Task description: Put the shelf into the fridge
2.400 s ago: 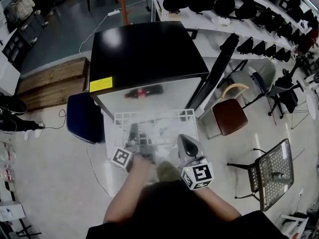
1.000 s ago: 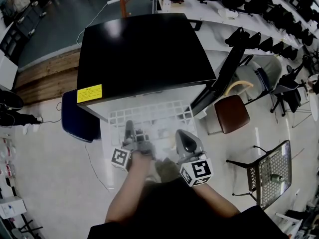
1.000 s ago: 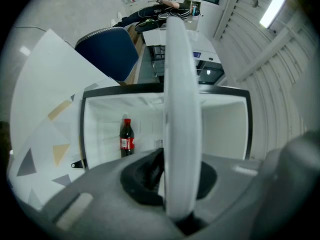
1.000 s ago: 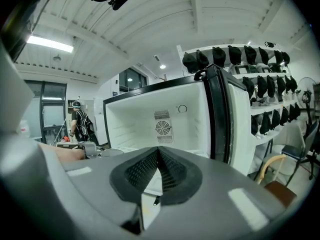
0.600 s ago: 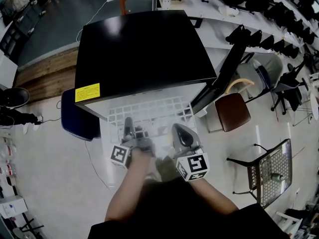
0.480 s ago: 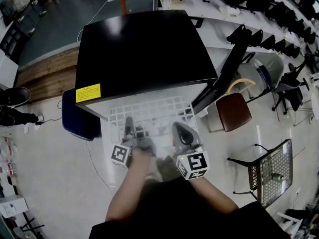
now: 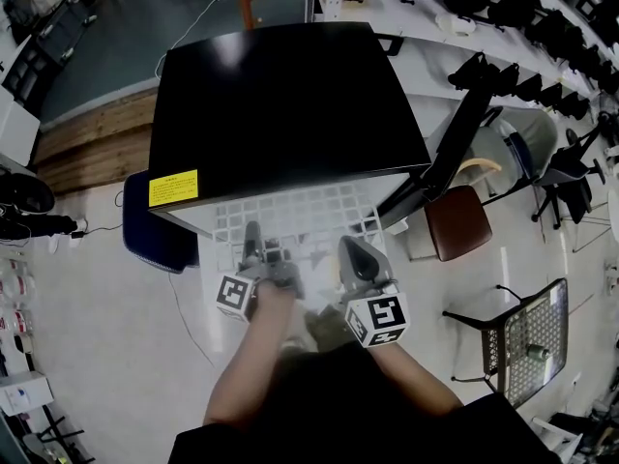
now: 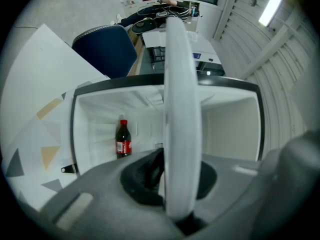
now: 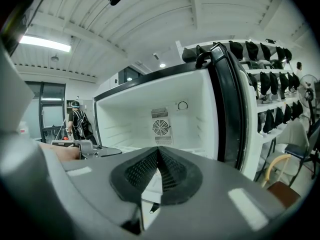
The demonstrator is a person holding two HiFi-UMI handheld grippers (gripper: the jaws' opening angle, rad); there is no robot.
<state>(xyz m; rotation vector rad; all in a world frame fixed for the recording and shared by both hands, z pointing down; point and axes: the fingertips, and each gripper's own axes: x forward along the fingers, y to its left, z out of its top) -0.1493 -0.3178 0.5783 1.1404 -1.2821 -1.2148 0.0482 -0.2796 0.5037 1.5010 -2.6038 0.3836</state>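
The white grid shelf [image 7: 290, 218] lies level in front of the small black fridge [image 7: 290, 95], its far part hidden under the fridge top. My left gripper [image 7: 253, 251] is shut on the shelf's near edge at the left, and my right gripper [image 7: 354, 259] is shut on it at the right. In the left gripper view the shelf [image 8: 182, 109] shows edge-on as a white band clamped in my left gripper [image 8: 180, 170]. A cola bottle [image 8: 123, 139] stands inside the fridge at the left. In the right gripper view my right gripper [image 9: 159, 153] faces the white fridge interior [image 9: 150, 109] with its fan [image 9: 161, 127].
The fridge door [image 7: 455, 133] stands open at the right. A brown chair [image 7: 456, 222] stands beside the door, a blue chair [image 7: 160, 235] sits left of the fridge, and a wire chair [image 7: 527, 341] is further right. Racks of dark gear line the back right.
Both grippers have carried the shelf forward, so more of it is now under the fridge top. The bottle seen earlier from above is now hidden by the fridge top.
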